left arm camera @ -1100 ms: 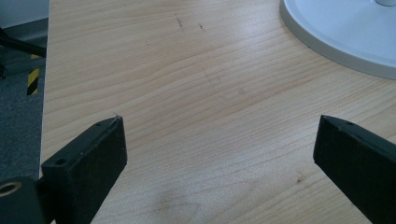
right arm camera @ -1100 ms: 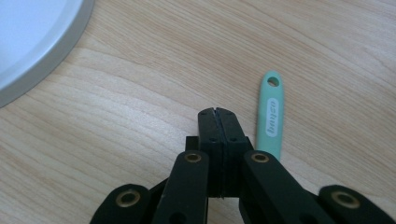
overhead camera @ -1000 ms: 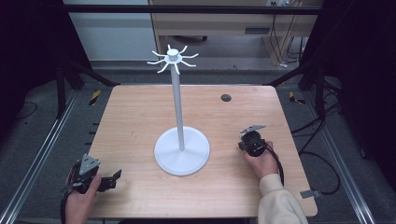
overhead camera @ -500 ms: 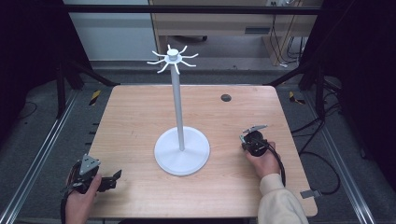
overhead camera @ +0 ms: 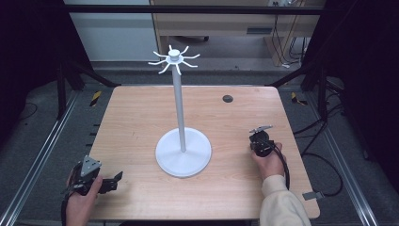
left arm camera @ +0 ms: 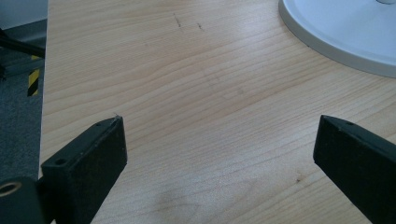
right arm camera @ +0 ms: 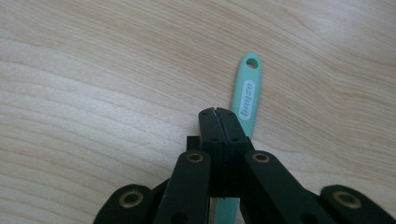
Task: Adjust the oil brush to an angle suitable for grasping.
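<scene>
Two tongs sit low near the table's front edge. Left gripper [left arm camera: 219, 135] released, jaws wide over bare table [left arm camera: 187, 70]; stand base [left arm camera: 345, 32] ahead to its right. Right gripper [right arm camera: 215, 112] clenched, pads meeting. Mint handle [right arm camera: 247, 88] lies under and just right of its tips, hang-hole end beyond them. Likely best: open, straddle the handle squarely, then pinch. Hooks [overhead camera: 174, 59] far beyond both. Against a second ago: right hand barely shifted, left unmoved.
</scene>
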A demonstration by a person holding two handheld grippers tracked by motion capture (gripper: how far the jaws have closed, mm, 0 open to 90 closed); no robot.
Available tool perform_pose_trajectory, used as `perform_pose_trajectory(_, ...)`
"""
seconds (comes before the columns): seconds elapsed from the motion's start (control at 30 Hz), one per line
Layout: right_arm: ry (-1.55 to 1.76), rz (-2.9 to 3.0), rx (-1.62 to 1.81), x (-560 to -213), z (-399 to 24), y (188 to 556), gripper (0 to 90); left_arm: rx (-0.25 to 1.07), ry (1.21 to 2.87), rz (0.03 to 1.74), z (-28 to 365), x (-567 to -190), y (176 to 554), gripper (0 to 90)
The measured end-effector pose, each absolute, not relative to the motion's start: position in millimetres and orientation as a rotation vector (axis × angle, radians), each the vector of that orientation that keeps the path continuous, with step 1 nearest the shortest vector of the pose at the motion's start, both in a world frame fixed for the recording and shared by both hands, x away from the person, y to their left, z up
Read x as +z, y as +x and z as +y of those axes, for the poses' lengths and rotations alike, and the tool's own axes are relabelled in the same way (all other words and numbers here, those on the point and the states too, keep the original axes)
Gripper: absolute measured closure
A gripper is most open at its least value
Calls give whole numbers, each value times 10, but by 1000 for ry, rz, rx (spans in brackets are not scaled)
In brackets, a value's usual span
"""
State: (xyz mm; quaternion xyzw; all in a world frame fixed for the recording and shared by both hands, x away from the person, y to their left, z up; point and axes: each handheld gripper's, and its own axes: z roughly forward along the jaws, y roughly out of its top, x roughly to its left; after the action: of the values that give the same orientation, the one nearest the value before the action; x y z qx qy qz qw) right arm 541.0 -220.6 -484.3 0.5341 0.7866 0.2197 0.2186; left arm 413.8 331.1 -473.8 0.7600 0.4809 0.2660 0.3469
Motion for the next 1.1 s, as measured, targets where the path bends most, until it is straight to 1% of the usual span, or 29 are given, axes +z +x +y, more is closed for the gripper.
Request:
perform_pose_trajectory(0.23, 1530, 2154, 628, -4831, -2276, 5403, 900, 693, 1977, 1242, 3300, -4737, 4144, 23)
perform_pose_trajectory(0.37, 1557, 2132, 696, -4769, -2324, 5353, 900, 689, 1986, 1236, 3273, -4739, 4152, 23)
perform_pose_trajectory(0.47, 1587, 2109, 763, -4697, -2392, 5264, 900, 678, 2023, 1195, 3227, -4742, 4176, 23)
perform_pose_trajectory(0.5, 1598, 2103, 767, -4676, -2411, 5233, 900, 693, 2034, 1172, 3227, -4713, 4188, 28)
perform_pose_trajectory(0.57, 1611, 2098, 755, -4648, -2445, 5189, 895, 784, 2010, 1151, 3279, -4613, 4207, 28)
perform_pose_trajectory(0.6, 1628, 2095, 750, -4642, -2464, 5175, 893, 791, 1969, 1154, 3325, -4583, 4216, 23)
perform_pose_trajectory(0.67, 1642, 2106, 705, -4649, -2482, 5160, 884, 757, 1935, 1173, 3419, -4585, 4229, 20)
perform_pose_trajectory(0.73, 1663, 2118, 667, -4653, -2481, 5155, 876, 738, 1951, 1198, 3489, -4620, 4236, 21)
perform_pose_trajectory(0.83, 1664, 2139, 626, -4607, -2450, 5147, 852, 713, 1965, 1204, 3536, -4667, 4247, 22)
perform_pose_trajectory(0.9, 1667, 2164, 579, -4567, -2411, 5140, 817, 685, 1980, 1209, 3552, -4707, 4244, 24)
perform_pose_trajectory(0.93, 1667, 2164, 579, -4567, -2411, 5140, 817, 685, 1980, 1209, 3552, -4707, 4244, 24)
perform_pose_trajectory(0.97, 1666, 2192, 525, -4539, -2377, 5139, 786, 671, 1986, 1211, 3537, -4717, 4231, 24)
perform_pose_trajectory(1.0, 1666, 2192, 525, -4539, -2377, 5139, 786, 671, 1986, 1211, 3537, -4717, 4231, 24)
perform_pose_trajectory(1.1, 1710, 2211, 493, -4536, -2341, 5153, 735, 689, 2017, 1178, 3463, -4708, 4196, 22)
